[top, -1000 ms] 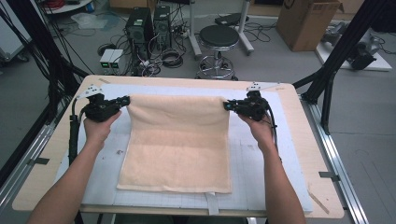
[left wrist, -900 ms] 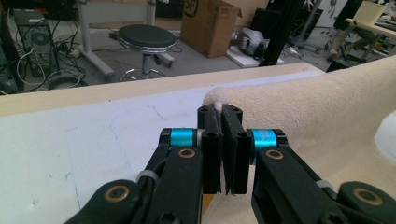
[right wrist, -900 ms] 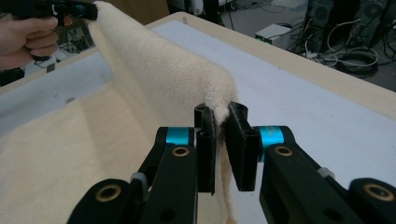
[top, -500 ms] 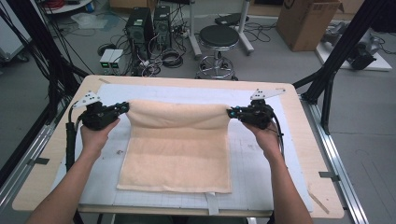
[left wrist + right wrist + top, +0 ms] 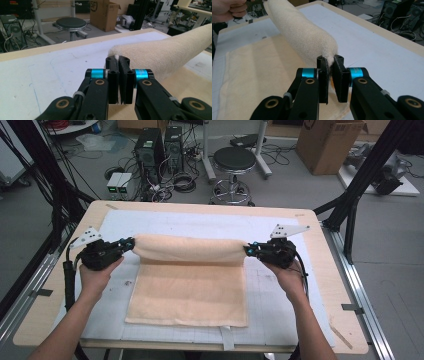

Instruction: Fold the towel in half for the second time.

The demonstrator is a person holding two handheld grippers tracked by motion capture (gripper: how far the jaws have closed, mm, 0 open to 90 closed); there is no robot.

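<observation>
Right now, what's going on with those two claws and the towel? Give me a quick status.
Left gripper and right gripper both shut on the towel, one far corner each. Far edge lifted, curling over the flat part. Nothing blocks it on the table.

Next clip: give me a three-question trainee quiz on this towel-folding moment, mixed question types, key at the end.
1. True or false: the left gripper and the right gripper each pinch a far corner of the beige towel.
2. Multiple choice: the lifted far edge of the towel is (A) flat on the white mat, (B) raised and curled over toward the person, (C) hanging off the table.
3. Short answer: what stands on the floor just beyond the table's far edge, near the middle?

Key:
1. True; both pairs of jaws are shut on towel corners.
2. B.
3. A black round stool.
</observation>
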